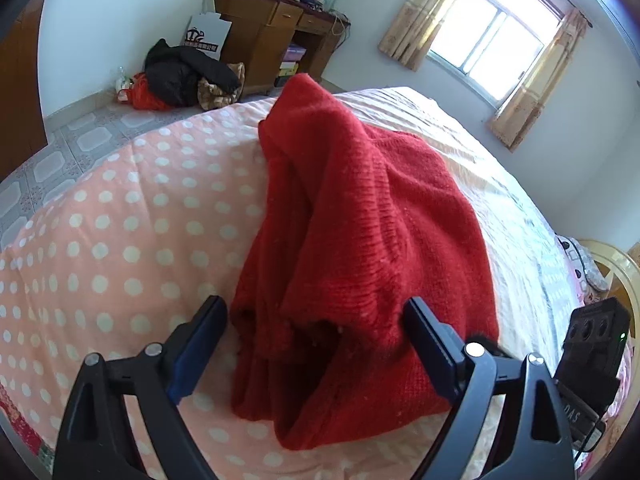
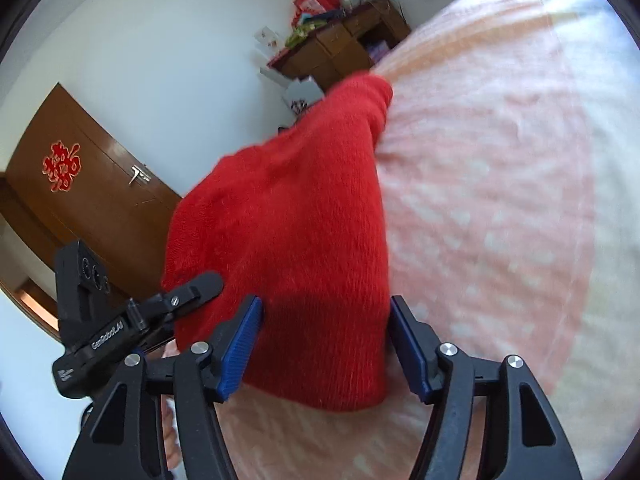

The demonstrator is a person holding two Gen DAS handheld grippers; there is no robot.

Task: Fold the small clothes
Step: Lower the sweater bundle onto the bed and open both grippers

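Plain bright red knitted sweater [image 1: 360, 216], pink bedspread [image 1: 120, 220] with white polka dots, black gripper frames with blue finger pads [image 2: 240, 352], brown wooden door [image 2: 92, 196] bearing a red paper emblem [image 2: 61, 166], beige patterned curtains [image 1: 420, 20], grey patterned floor tiles [image 1: 80, 136]

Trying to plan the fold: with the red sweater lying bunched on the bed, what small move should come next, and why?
Probably pull both grippers back and re-grip the near hem. The red sweater lies heaped and creased on the dotted bedspread; the left gripper and right gripper stand open around it, pressing nothing.
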